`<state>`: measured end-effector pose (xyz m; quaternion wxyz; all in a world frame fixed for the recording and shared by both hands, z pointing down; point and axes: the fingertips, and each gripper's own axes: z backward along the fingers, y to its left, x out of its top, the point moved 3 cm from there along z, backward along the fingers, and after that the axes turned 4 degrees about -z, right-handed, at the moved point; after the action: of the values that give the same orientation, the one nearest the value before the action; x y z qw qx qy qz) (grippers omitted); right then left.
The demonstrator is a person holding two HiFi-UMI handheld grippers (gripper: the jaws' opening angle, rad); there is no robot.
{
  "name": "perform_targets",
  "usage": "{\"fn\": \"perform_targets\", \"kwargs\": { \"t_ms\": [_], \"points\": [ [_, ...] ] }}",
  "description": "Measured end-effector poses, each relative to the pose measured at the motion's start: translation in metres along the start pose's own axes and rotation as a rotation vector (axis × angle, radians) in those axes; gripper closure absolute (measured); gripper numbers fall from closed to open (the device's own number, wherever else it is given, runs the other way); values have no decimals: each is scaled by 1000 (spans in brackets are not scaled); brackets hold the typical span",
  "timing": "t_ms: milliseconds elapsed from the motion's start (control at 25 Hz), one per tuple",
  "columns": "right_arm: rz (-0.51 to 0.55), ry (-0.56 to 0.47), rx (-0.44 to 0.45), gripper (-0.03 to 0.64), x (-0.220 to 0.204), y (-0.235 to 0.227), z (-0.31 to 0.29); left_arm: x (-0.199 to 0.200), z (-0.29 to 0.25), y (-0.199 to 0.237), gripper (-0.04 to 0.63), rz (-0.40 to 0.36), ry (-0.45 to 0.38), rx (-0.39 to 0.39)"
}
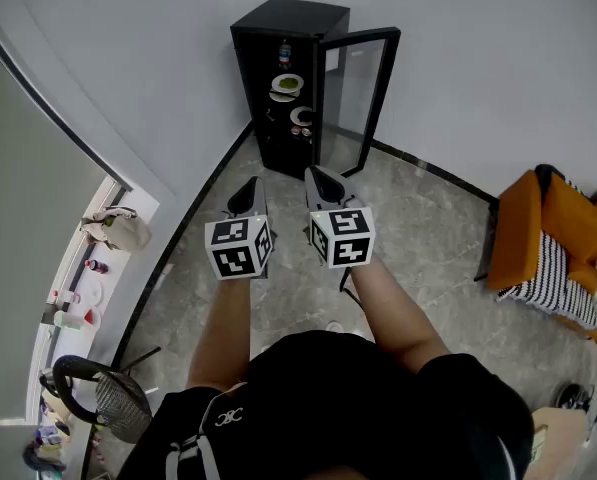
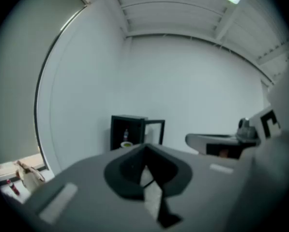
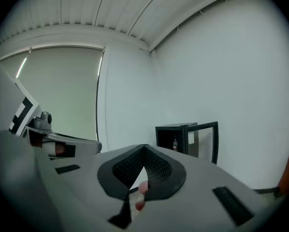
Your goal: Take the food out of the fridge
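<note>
Both empty: left gripper and right gripper had jaws clenched on nothing and were held side by side, well apart from the fridge. Its door stood open. Food sat inside on an upper plate and a lower plate, with a bottle above. The plates were likely stiff, breakable and a bit slippery, so grip the rim and keep level. Only the head view showed both plates. The left gripper view caught one, and the right gripper view showed just the bottle.
</note>
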<state>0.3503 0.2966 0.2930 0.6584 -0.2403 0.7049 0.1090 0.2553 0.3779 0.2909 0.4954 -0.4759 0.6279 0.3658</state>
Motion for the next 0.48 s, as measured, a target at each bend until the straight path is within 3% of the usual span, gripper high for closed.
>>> {"fn": "perform_targets", "kwargs": {
  "t_ms": [480],
  "points": [
    [-5, -26, 71, 627, 0, -25, 5, -6, -19, -27, 600, 1, 19, 22]
  ]
}}
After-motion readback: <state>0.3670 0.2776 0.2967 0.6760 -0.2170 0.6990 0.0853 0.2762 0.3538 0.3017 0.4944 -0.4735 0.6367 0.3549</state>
